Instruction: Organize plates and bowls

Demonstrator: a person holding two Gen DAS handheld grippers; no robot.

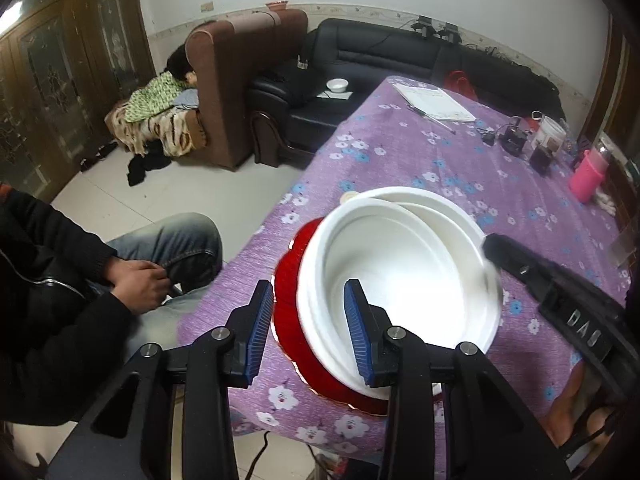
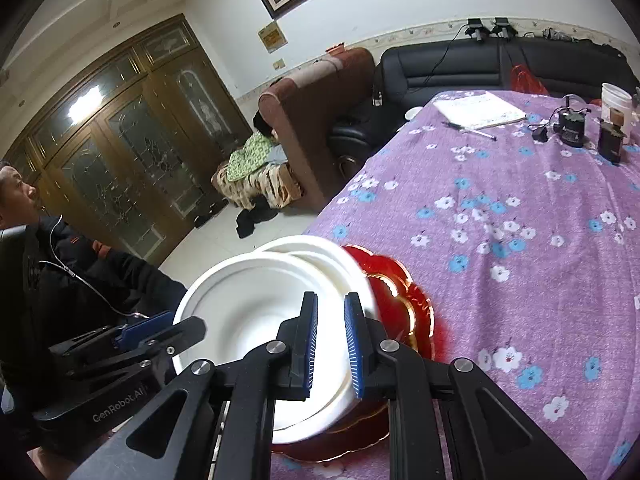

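White bowls [image 1: 400, 268] sit nested on a red plate [image 1: 296, 320] at the near corner of the table [image 1: 460, 184] with its purple flowered cloth. Left tongs [image 1: 310, 330] stand apart, straddling the stack's near rim without pressing it. Right tongs [image 2: 331, 344] straddle the opposite rim of the top bowl with a narrow gap; whether their pads touch the rim cannot be told. A seated person [image 1: 60, 280] is beside the table.

A lived-in home sitting room.
Black leather sofa [image 1: 400, 56] at twelve o'clock, brown armchair [image 1: 240, 80] at eleven, carved wooden glass-paned doors [image 2: 132, 140] at ten, flowered purple tablecloth [image 1: 460, 168] covering the table.
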